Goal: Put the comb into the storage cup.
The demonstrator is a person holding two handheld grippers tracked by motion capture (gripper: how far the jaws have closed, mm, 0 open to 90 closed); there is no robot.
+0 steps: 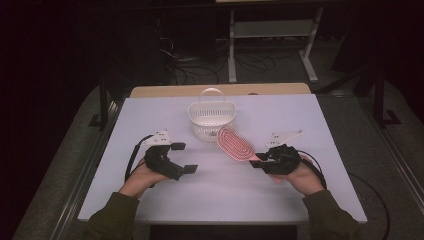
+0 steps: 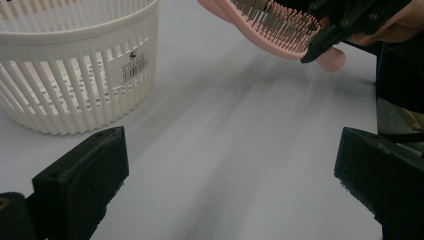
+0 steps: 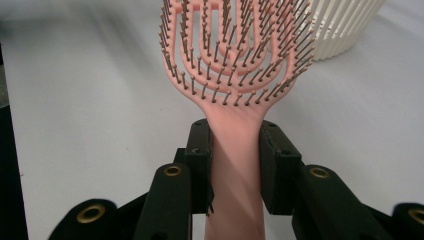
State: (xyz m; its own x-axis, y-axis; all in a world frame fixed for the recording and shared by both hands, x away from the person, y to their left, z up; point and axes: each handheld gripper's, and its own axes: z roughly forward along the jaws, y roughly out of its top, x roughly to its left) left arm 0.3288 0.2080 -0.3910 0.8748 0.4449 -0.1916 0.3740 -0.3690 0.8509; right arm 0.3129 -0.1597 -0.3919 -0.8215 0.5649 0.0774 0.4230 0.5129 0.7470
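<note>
Gripping the pink hairbrush [image 3: 235,65] by its handle, the right claw [image 3: 235,165] is seen with both black pads pressed against the handle's sides, jaws narrow around it. The brush is held clear of the tabletop [image 1: 220,195], bristles facing up, its oval head slanting up and away from the claw toward the white slatted basket [image 1: 211,120]. In the high view the head [image 1: 235,144] is found just beside the basket's near right side; contact between the two cannot be told. In the left gripper view the brush [image 2: 272,25] is seen at the upper right, lifted above the white surface, with the right claw [image 2: 327,35] clamped on its handle and the rounded handle end protruding past the jaw.

The left claw [image 1: 186,157] is held wide, nothing between its jaws, low over the tabletop to the left of the brush and well apart from it. The basket [image 2: 75,75] is upright, its handle raised, with a barcode label on its wall. Both grippers are held in a person's hands, olive sleeves entering from the bottom edge.
</note>
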